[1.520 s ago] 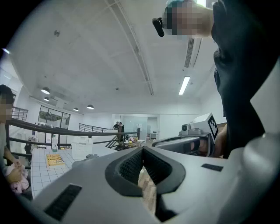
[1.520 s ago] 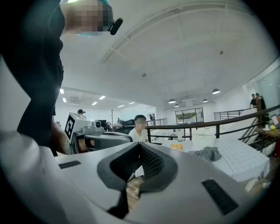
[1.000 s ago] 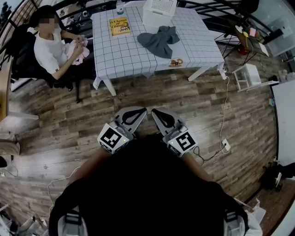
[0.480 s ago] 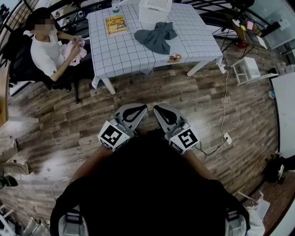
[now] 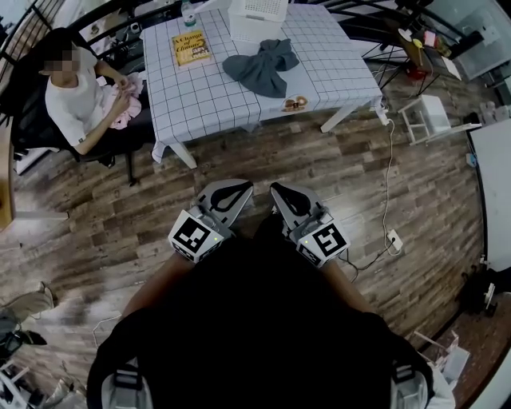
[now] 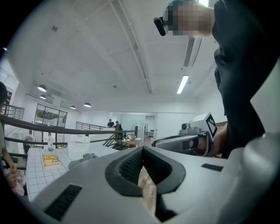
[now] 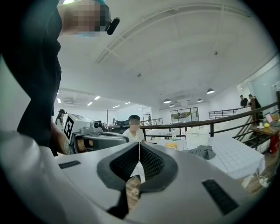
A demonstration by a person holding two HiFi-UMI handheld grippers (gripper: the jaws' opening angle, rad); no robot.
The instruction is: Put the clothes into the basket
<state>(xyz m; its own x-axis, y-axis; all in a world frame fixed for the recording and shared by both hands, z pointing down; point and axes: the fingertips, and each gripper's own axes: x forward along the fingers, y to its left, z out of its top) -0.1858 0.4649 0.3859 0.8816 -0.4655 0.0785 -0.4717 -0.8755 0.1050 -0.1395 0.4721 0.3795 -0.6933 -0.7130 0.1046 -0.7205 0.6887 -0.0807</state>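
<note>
A grey garment (image 5: 259,70) lies crumpled on the checked table (image 5: 200,96), well ahead of me across the wooden floor. The white basket (image 5: 257,17) stands just behind it at the table's far edge. My left gripper (image 5: 239,185) and right gripper (image 5: 275,188) are held side by side close to my body, far from the table, both shut with nothing in them. In the left gripper view the left gripper (image 6: 142,148) points level, with the garment (image 6: 83,158) and basket (image 6: 78,147) small at left. In the right gripper view the right gripper (image 7: 139,144) has the garment (image 7: 202,151) at right.
A seated person (image 5: 72,88) at the table's left holds pink cloth (image 5: 124,108). A yellow book (image 5: 190,48), a bottle (image 5: 186,12) and a small item (image 5: 294,102) are on the table. A white stand (image 5: 435,120) and a floor cable (image 5: 387,232) are at right.
The table, garment and seated person have drifted a little toward the upper left of the head view. Both grippers stay shut and empty near my body.
</note>
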